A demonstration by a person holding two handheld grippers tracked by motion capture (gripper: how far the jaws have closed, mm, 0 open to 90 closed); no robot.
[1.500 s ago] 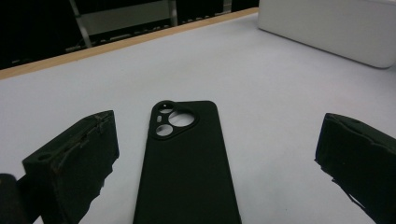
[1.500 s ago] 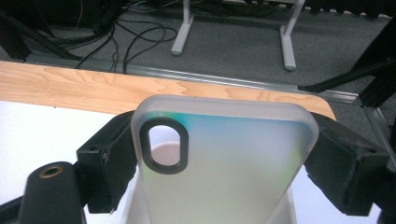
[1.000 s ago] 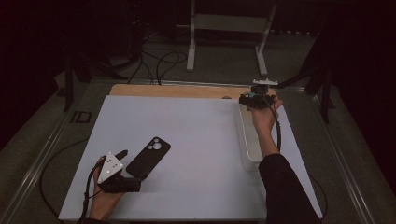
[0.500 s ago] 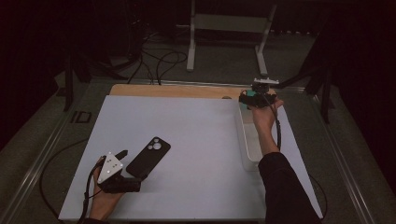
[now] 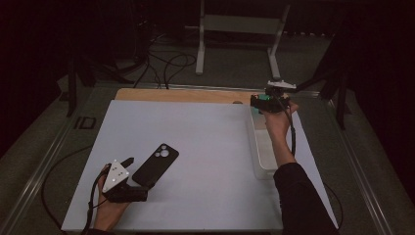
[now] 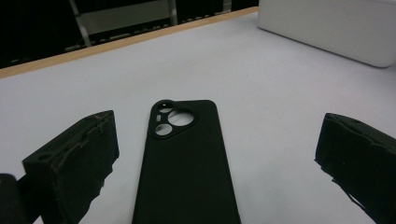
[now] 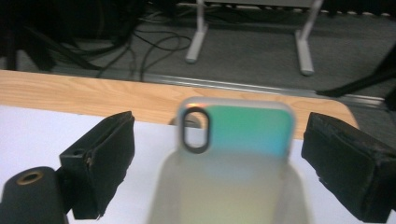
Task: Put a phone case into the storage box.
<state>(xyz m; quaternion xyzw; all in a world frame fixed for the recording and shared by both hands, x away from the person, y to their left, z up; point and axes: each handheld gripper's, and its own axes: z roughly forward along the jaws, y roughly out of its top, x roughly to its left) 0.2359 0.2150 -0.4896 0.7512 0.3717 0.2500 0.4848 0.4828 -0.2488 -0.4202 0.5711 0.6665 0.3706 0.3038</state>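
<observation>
A black phone (image 5: 156, 164) lies face down on the white mat, camera end away from me. My left gripper (image 5: 141, 172) rests low at the mat's front left, open. In the left gripper view the phone (image 6: 187, 168) lies between the two jaws of that gripper (image 6: 217, 126), touching neither. At the far right my right gripper (image 5: 270, 101) hovers over the far end of a white tray (image 5: 262, 159). An iridescent green phone case (image 7: 243, 135) stands between the wide-apart jaws of that gripper (image 7: 219, 126), which is open. Those jaws have just been opening.
The white mat (image 5: 210, 142) covers a wooden tabletop whose bare strip (image 5: 186, 95) runs along the far edge. Beyond it, cables (image 5: 166, 63) and a metal stand (image 5: 240, 29) sit on the dark floor. The tray (image 6: 336, 28) lies to the right of the black phone.
</observation>
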